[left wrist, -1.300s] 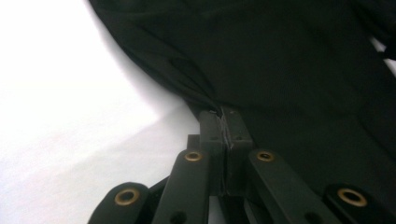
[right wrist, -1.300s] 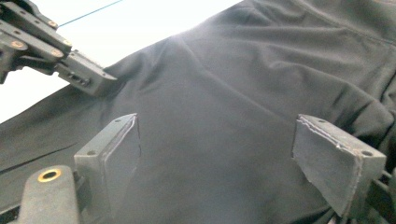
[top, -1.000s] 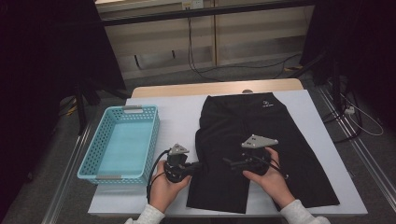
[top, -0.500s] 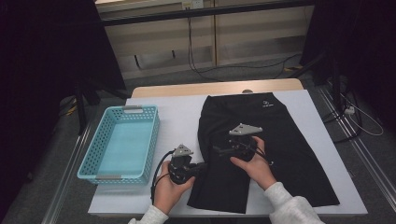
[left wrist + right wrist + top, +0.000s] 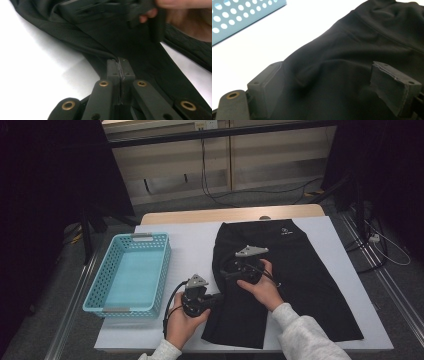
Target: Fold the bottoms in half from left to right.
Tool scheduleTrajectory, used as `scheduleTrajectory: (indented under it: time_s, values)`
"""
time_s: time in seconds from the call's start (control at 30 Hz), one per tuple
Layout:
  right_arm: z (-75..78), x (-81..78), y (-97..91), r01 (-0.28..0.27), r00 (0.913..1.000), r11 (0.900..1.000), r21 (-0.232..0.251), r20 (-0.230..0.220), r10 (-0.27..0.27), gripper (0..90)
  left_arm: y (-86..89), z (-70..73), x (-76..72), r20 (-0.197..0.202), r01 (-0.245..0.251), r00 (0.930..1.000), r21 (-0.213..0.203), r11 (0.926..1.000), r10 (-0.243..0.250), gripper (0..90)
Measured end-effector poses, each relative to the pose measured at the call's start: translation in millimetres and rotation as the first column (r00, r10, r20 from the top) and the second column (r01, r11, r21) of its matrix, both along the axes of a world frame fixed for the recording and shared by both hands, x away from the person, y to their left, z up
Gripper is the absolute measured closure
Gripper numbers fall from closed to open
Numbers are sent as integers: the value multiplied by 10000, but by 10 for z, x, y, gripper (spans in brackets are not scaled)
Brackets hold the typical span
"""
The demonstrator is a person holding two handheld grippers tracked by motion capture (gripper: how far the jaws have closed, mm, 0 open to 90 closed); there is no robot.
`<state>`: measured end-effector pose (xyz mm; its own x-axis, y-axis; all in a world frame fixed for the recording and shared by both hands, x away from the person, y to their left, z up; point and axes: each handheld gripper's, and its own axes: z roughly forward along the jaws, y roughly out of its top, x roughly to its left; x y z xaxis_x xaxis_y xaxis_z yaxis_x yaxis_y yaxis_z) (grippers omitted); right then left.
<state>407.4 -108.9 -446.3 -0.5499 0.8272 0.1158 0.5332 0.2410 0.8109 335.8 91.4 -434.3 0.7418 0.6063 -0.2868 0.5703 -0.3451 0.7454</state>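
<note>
Black shorts [image 5: 295, 265] lie flat on the white table, waistband at the far side. My left gripper [image 5: 220, 299] sits at the near left edge of the shorts, and its jaws are shut on a fold of the black cloth [image 5: 140, 50], pinched at the tips [image 5: 121, 66]. My right gripper [image 5: 226, 272] hovers just beyond it over the left side of the shorts. Its jaws stand open [image 5: 332, 85], with cloth [image 5: 352, 45] below them and both pads clear of it. The right gripper [image 5: 112, 10] also appears blurred at the top of the left gripper view.
A light blue perforated basket [image 5: 120, 309] stands at the left of the table, and its corner [image 5: 237, 17] shows in the right gripper view. Bare white table [image 5: 190, 245] lies between basket and shorts. Cables run over the floor beyond the table.
My right gripper has moved away from the person and to the left across the shorts, toward their left edge. The left gripper has stayed in place, still pinching the cloth.
</note>
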Motion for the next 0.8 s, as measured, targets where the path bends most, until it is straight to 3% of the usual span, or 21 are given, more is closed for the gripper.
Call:
scheduleTrajectory:
  time_s: [0.17,0.27,0.33,0.4,0.43,0.53,0.6,0.8]
  values:
    - [-54,101,128,-152,9997,9992,-379,196,160,155,-42,18,-29,180,173,9997,-42,9998,-172,892]
    - [-125,168,159,-131,9996,9986,-510,-255,118,194,-48,5,-24,194,223,9996,-4,9998,-223,892]
    - [-153,185,174,-218,9996,9957,-896,-223,199,261,-46,3,-21,205,214,9996,-41,9998,-213,892]
    - [-196,197,174,-436,9979,9931,-1092,-528,380,343,-43,11,-19,207,211,9996,-84,9997,-210,892]
    - [-196,194,173,-397,9988,9899,-1362,-337,354,406,-39,16,-16,257,199,9995,-102,9998,-196,892]
    - [-165,201,114,-522,9983,9876,-1483,-332,478,745,-36,22,-1,281,186,9994,-105,9998,-183,892]
    - [-146,208,45,-625,9971,9885,-1378,-519,558,872,-41,21,6,293,155,9995,-178,9997,-150,892]
    - [-13,170,-236,-179,9988,9949,-991,-481,131,890,-82,24,34,335,159,9993,-405,9991,-146,892]
